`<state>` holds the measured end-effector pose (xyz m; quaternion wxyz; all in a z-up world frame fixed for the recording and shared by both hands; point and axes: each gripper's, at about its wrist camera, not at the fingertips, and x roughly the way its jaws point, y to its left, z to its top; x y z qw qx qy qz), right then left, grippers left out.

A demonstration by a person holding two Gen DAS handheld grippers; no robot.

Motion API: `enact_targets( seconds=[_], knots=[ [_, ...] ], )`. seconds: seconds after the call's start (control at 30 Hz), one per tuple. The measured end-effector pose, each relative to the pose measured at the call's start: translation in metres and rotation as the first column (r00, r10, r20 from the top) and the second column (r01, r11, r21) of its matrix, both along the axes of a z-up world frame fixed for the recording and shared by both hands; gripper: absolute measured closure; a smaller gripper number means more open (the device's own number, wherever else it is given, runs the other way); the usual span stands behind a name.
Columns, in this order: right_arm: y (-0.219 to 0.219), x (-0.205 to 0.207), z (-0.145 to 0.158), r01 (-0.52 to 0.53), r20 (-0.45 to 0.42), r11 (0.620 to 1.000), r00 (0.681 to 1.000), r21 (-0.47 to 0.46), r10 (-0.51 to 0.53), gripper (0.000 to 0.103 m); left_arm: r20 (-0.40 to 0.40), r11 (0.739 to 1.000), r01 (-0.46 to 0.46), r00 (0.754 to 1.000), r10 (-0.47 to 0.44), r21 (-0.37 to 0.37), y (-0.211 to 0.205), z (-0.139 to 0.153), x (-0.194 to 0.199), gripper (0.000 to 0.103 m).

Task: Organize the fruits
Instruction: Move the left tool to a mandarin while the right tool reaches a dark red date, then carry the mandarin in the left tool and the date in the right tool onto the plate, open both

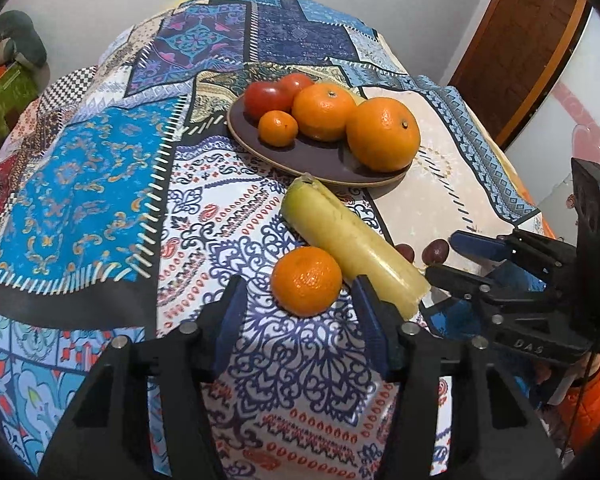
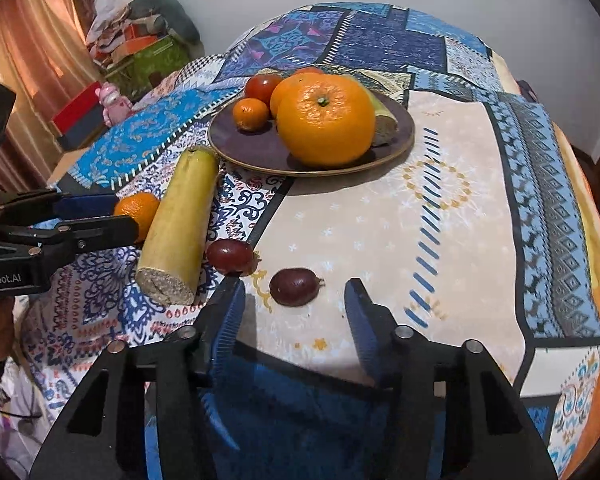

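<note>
A small orange (image 1: 306, 280) lies on the patterned cloth between the fingers of my left gripper (image 1: 300, 294), which is open, with a gap on both sides of the fruit. Beside the orange lies a yellow-green cut stalk (image 1: 352, 236). My right gripper (image 2: 294, 294) is open around a dark red oval fruit (image 2: 296, 286) without touching it. A second dark red fruit (image 2: 232, 256) sits to its left, by the stalk (image 2: 178, 224). Behind them, a dark plate (image 2: 252, 148) holds a large orange (image 2: 326, 118), smaller oranges and tomatoes.
The table is covered by a patchwork cloth (image 1: 100, 184) that falls away at the edges. Each gripper shows at the side of the other's view. Boxes and bundles (image 2: 140, 52) are stacked by the wall at the left, and a wooden door (image 1: 516, 40) stands at the right.
</note>
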<state>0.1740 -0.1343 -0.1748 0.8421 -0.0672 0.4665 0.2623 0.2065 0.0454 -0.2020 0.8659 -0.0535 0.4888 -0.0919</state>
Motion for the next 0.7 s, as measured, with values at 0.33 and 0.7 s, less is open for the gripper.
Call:
enact_targets(
  seconds=[0.33,0.7],
  knots=[
    [-0.002,-0.002,-0.001,-0.015,0.038,0.999,0.999,-0.034,0.016,0.077,-0.001,1.0,0.009,1.0,-0.009,-0.028,-0.001,-0.008,0.007,0.064],
    [-0.006,-0.005,0.006,-0.006,0.043,1.0,0.999,0.013,0.006,0.081,0.05,1.0,-0.005,0.999,0.006,-0.01,0.004,0.011,0.0,0.065]
  ],
)
